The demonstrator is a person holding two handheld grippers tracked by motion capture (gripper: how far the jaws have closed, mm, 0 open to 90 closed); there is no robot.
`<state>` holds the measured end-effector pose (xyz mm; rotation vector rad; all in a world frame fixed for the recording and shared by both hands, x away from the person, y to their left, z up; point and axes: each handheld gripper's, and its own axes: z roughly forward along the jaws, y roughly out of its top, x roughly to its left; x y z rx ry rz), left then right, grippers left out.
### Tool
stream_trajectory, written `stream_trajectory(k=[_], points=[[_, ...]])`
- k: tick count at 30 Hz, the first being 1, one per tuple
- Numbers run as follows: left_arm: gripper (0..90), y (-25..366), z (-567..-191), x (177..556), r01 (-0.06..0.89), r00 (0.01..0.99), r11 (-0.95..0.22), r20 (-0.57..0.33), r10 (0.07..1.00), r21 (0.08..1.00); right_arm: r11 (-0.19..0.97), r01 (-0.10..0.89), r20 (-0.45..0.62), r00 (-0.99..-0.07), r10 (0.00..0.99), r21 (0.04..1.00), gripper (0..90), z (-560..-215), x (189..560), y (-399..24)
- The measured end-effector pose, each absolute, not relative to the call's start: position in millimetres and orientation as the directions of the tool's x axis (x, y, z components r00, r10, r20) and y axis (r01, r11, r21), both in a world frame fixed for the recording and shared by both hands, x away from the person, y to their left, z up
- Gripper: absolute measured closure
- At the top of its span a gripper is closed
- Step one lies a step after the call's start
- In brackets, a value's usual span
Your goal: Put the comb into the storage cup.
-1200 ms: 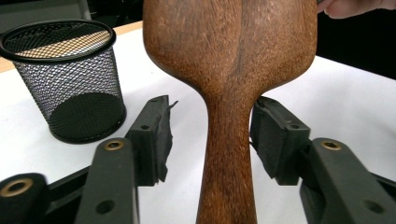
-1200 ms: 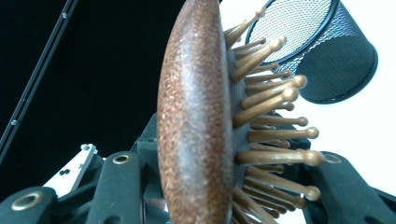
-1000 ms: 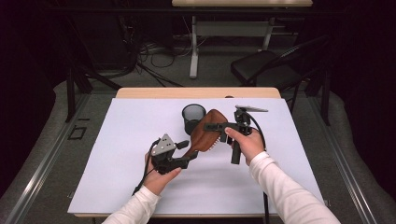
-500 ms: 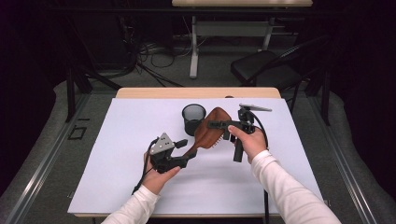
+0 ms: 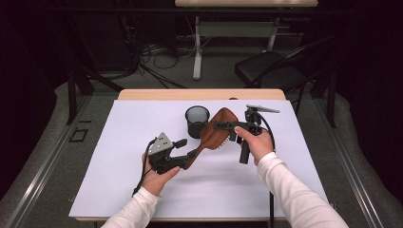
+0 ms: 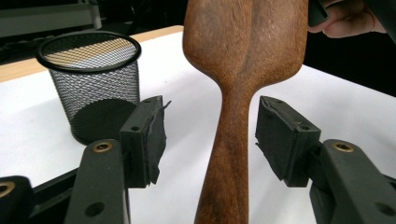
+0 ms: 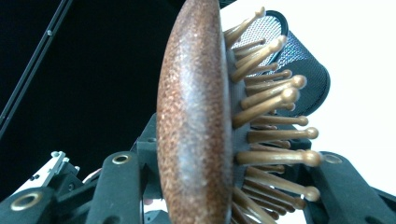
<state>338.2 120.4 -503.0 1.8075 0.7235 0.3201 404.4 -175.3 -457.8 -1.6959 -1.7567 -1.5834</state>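
Note:
A brown wooden hairbrush [image 5: 214, 140] is held above the white table between my two grippers, bristles facing down. My right gripper [image 5: 222, 127] is shut on its oval head [image 7: 196, 121], one jaw on the back and the other among the wooden pins [image 7: 266, 107]. My left gripper [image 5: 187, 148] is open around the narrow handle [image 6: 231, 130]. Its pads [image 6: 152, 135] stand on either side of the handle with a gap at each. A black mesh cup [image 5: 196, 121] stands upright just behind the brush, to its left.
A white sheet [image 5: 119, 190] covers the table, with a bare wooden strip [image 5: 199, 94] at the far edge. Beyond the table are a dark chair [image 5: 275, 66], cables and desk legs on the floor. The mesh cup [image 6: 95, 84] is close to the left gripper's left jaw.

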Motion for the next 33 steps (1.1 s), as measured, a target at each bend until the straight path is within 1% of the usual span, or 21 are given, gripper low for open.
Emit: stream_trajectory(k=[12,14,21,30,33], points=[[42.4,131.4,-502.4,345.3,0.349,0.736,-0.2,-0.136,0.663,0.915,-0.259,0.814,0.759,-0.301,0.577,0.52,48.8,-454.4,404.9,-177.3],[42.3,132.7,-502.8,346.5,0.353,0.739,-0.198,-0.143,0.658,0.915,-0.263,0.814,0.761,-0.298,0.576,0.518,48.8,-453.3,405.0,-177.7],[39.6,133.6,-503.8,348.6,0.335,0.724,-0.198,-0.117,0.679,0.921,-0.262,0.808,0.753,-0.301,0.586,0.527,48.7,-449.1,406.4,-179.8],[38.7,140.2,-506.4,355.3,0.358,0.697,-0.192,-0.125,0.706,0.914,-0.261,0.805,0.746,-0.301,0.594,0.533,48.7,-442.4,408.1,-182.7],[38.1,142.8,-507.5,357.2,0.355,0.683,-0.195,-0.112,0.722,0.914,-0.269,0.799,0.746,-0.303,0.593,0.538,48.6,-440.6,408.5,-183.2]])
